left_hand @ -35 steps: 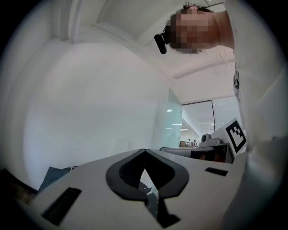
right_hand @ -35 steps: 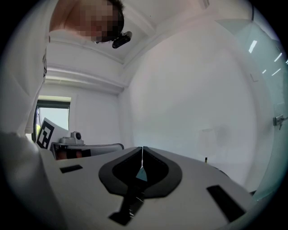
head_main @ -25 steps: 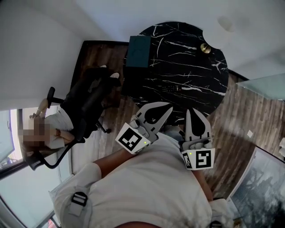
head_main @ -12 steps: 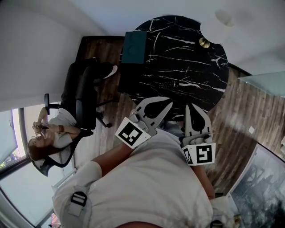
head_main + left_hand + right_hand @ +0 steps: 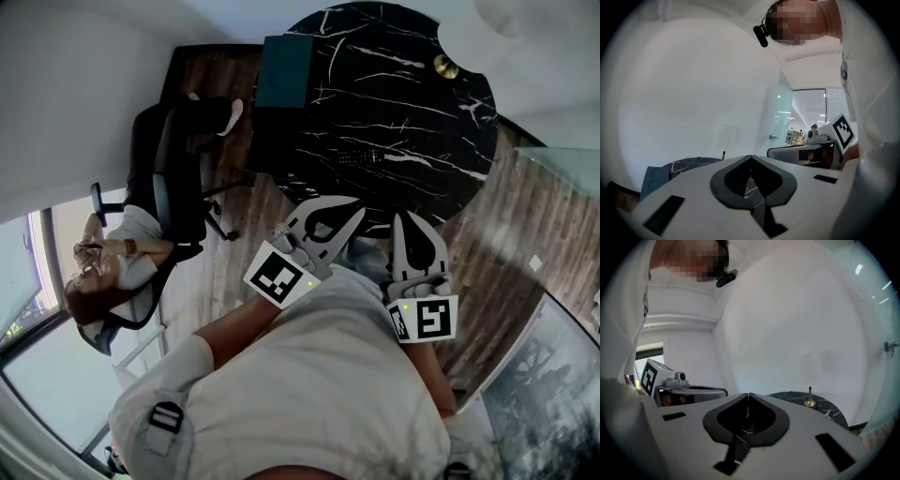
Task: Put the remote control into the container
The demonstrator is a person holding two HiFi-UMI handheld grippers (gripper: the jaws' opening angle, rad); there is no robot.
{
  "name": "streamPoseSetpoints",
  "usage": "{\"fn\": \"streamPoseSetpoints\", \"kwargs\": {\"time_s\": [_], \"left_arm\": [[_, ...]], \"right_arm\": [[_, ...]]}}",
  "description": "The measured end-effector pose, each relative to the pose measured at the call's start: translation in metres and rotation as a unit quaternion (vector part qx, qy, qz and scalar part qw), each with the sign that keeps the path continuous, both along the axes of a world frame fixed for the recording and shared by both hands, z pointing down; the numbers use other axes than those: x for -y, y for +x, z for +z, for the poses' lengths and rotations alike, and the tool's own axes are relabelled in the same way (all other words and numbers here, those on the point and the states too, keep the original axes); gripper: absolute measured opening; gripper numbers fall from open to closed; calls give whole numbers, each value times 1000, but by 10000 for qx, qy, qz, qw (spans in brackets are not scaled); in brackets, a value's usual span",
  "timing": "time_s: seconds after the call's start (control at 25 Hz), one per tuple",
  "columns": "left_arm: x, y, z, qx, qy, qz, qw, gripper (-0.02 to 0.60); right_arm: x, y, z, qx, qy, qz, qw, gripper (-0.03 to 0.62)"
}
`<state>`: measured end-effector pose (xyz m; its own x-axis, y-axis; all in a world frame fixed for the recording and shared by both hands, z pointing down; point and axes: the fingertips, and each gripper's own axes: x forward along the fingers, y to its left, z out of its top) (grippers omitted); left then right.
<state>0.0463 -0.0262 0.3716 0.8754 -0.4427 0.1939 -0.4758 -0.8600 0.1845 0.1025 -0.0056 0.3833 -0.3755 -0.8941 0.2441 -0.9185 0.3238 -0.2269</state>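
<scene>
The dark remote control (image 5: 359,157) lies on the round black marble table (image 5: 412,122), near its front side. A teal container (image 5: 284,70) stands at the table's left edge and also shows low at the left as the container (image 5: 658,177). My left gripper (image 5: 359,204) and right gripper (image 5: 404,217) are held side by side close to my chest, short of the table's near edge. Both are shut, with nothing between the jaws. The left gripper's tips (image 5: 751,157) and the right gripper's tips (image 5: 748,394) point level over the table.
A brass stand (image 5: 446,67) rises at the table's far right, the same brass stand (image 5: 810,401) in the right gripper view. A black office chair (image 5: 173,173) and a seated person (image 5: 112,272) are at the left on the wood floor. A glass panel (image 5: 572,178) stands to the right.
The table has slid up the head view and looks a little larger. The seated person and the chair have turned and shifted. Both grippers stay shut at my chest.
</scene>
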Motion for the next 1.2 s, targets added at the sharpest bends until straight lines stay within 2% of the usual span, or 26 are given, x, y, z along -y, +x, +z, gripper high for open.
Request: {"fn": "streamPoseSetpoints", "kwargs": {"time_s": [0.2,0.32,0.48,0.64,0.84,0.96,1.08,1.2], "left_arm": [[15,4,44,827,171,162,9963,8],[28,3,92,1460,158,283,9888,41],[47,5,160,2301,86,521,9717,94],[59,13,221,3017,29,920,9490,126],[72,24,282,3673,-59,1347,9203,164],[74,26,317,4089,-136,1620,8980,183],[76,23,354,4524,-232,1865,8718,207],[77,17,384,4877,-276,2053,8481,256]], "right_arm": [[14,10,40,1001,-718,150,9923,11],[24,16,64,1105,-1012,229,9884,11],[41,18,98,1128,-1356,286,9839,11],[56,13,142,1294,-1823,314,9742,11],[71,13,207,1340,-2470,502,9584,11],[73,15,244,1248,-2827,684,9486,12],[76,15,274,1290,-3094,832,9385,12],[78,12,295,1417,-3295,942,9287,12]]}}
